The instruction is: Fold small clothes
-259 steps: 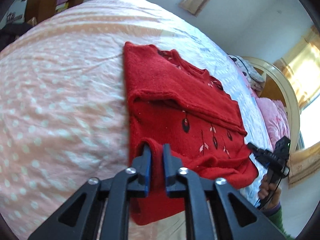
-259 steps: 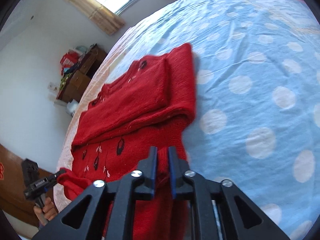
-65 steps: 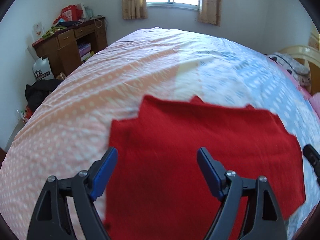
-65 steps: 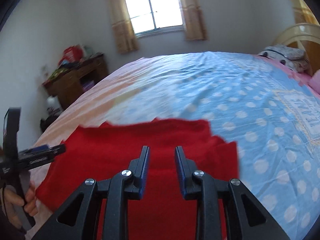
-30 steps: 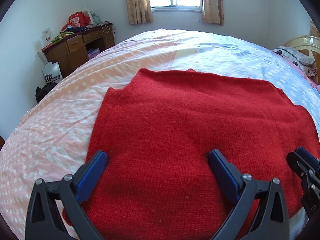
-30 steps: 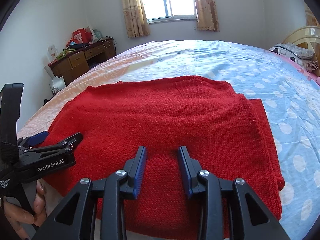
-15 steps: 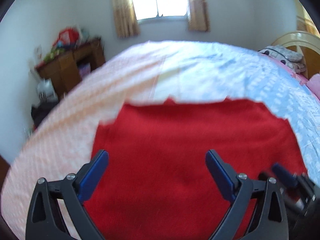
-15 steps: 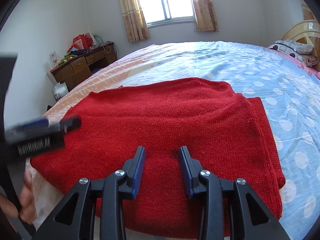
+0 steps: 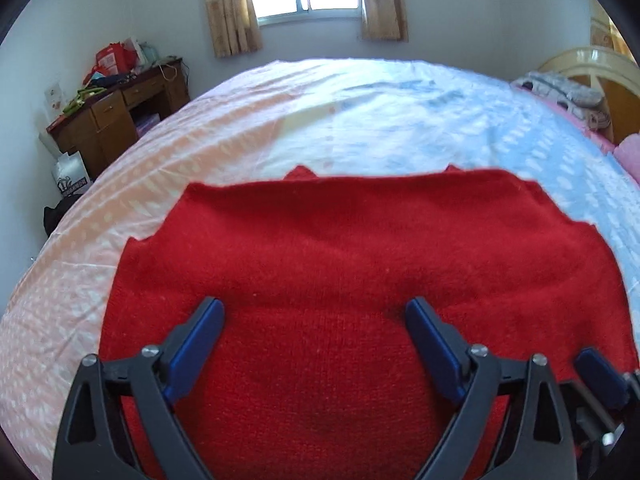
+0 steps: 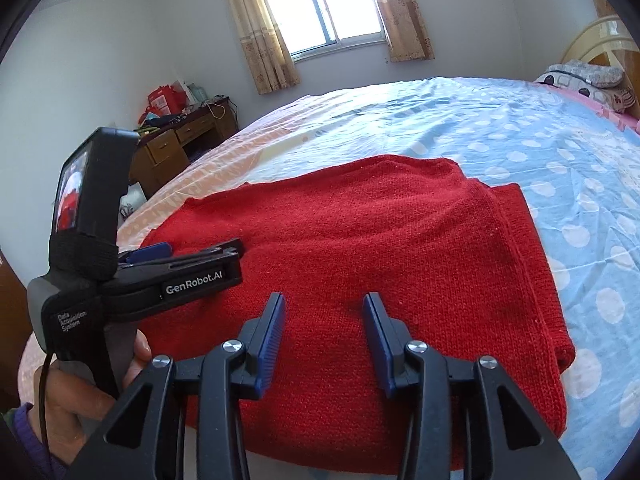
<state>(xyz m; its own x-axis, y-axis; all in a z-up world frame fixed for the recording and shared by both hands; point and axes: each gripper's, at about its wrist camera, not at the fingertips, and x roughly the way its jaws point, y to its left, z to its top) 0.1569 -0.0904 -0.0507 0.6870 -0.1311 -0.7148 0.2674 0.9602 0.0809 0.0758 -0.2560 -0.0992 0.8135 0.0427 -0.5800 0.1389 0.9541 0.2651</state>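
Observation:
A red knitted sweater [image 9: 320, 248] lies folded into a flat rectangle on the bed, plain side up; in the right wrist view the sweater [image 10: 380, 232] shows a second layer along its right edge. My left gripper [image 9: 314, 306] hovers over its near edge, jaws wide and closing slightly, nothing pinched between them. My right gripper [image 10: 324, 300] hangs over the near middle of the sweater, jaws partly apart and opening, pads clear of the knit. The left gripper [image 10: 202, 250] reaches over the sweater's left side, held by a hand [image 10: 72, 400]. One blue pad [image 9: 596, 368] of the right gripper shows at lower right.
The bed sheet [image 9: 240, 128] is pink dotted on the left and blue dotted [image 10: 520, 128] on the right. A cluttered wooden desk [image 9: 116, 108] stands by the left wall. A headboard [image 9: 592, 68] and folded bedding [image 10: 588, 76] lie far right.
The left gripper has slid right, over the sweater's left side, with its jaws slightly narrower. The right gripper's jaws have spread wider. The sweater has not moved.

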